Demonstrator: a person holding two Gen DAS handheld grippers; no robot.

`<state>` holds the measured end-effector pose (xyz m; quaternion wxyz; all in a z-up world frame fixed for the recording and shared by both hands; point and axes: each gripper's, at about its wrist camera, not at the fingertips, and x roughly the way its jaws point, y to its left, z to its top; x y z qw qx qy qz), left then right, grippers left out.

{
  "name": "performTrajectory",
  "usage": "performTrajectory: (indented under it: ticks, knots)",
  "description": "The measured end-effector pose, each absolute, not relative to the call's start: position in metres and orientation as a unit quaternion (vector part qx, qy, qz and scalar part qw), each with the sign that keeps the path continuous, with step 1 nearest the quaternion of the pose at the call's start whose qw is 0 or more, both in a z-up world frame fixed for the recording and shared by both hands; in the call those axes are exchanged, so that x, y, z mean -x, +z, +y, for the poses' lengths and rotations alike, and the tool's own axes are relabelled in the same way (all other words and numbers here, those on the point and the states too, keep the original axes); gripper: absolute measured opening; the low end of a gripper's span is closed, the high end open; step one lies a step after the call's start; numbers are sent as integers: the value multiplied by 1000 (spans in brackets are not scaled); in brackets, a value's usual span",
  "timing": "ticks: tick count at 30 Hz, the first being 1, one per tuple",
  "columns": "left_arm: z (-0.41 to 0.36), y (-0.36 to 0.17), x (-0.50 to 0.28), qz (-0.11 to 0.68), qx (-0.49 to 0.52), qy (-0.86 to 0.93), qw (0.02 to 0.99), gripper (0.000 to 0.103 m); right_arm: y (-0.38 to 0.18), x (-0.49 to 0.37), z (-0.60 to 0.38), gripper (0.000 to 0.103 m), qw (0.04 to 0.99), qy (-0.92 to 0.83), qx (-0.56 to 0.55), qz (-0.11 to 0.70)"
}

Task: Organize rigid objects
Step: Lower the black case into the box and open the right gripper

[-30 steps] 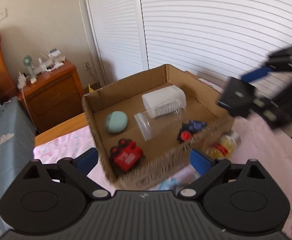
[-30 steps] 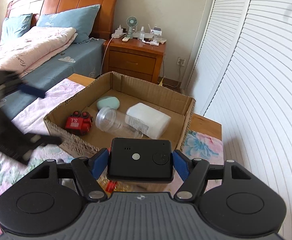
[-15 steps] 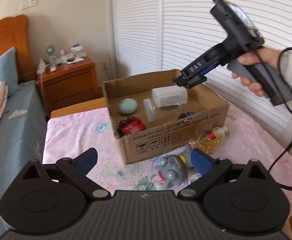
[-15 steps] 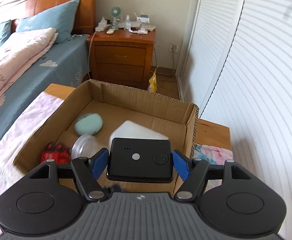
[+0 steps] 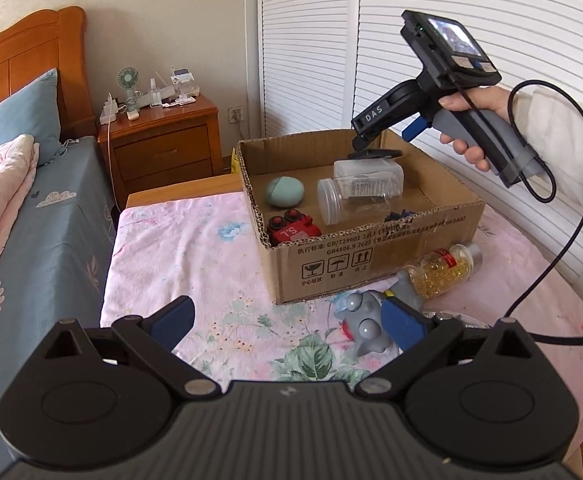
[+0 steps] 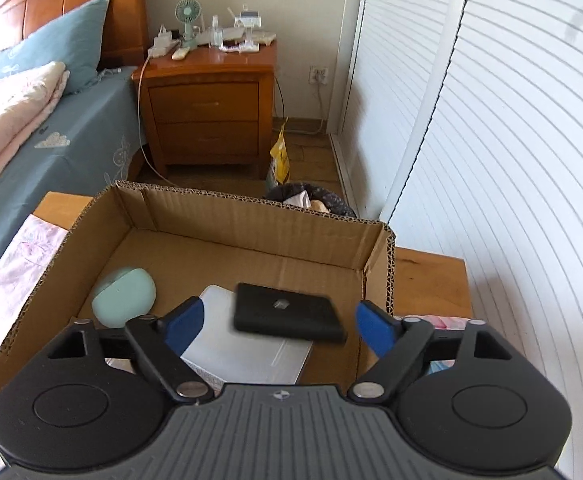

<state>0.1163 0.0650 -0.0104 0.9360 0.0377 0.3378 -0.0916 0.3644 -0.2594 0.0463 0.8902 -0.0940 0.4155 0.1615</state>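
From the left wrist camera, the left hand-held gripper (image 5: 287, 320) hangs spread wide with nothing between its blue pads, above a surface (image 5: 195, 272) covered in pink floral cloth. A cardboard box (image 5: 375, 260) stands ahead, holding a mint-green case (image 5: 285, 191), a red toy car (image 5: 291, 230) and a clear plastic jar (image 5: 355, 194) lying on its side. Just outside the box lie a grey toy (image 5: 365, 320) and a bottle of yellow capsules (image 5: 443, 270). A person's hand (image 5: 471, 120) holds the right hand-held gripper (image 5: 371, 140) over the box.

From the right wrist camera, the right hand-held gripper (image 6: 279, 322) is opening; a flat black device (image 6: 287, 316) sits between the pads but clear of them, blurred, above a white box (image 6: 247, 354).
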Motion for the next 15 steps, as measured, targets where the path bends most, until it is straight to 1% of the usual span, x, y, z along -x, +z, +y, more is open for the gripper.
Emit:
performTrajectory:
  ticks: [3,7,11,15]
  knots:
    - [64,-9,-115,337,-37,-91,936,99,53,-358,-266,89,893,158,83,413]
    - [62,-9,-110,336,-34,-94,936,99,65,-337,-274,99,900,160,73,399]
    - [62,-11,-105,342,-34,-87,935,99,78,-301,-282,102,906,167,74,381]
    - [59,-13,-99,347,-38,-84,933,99,84,-255,-289,103,911,177,82,364]
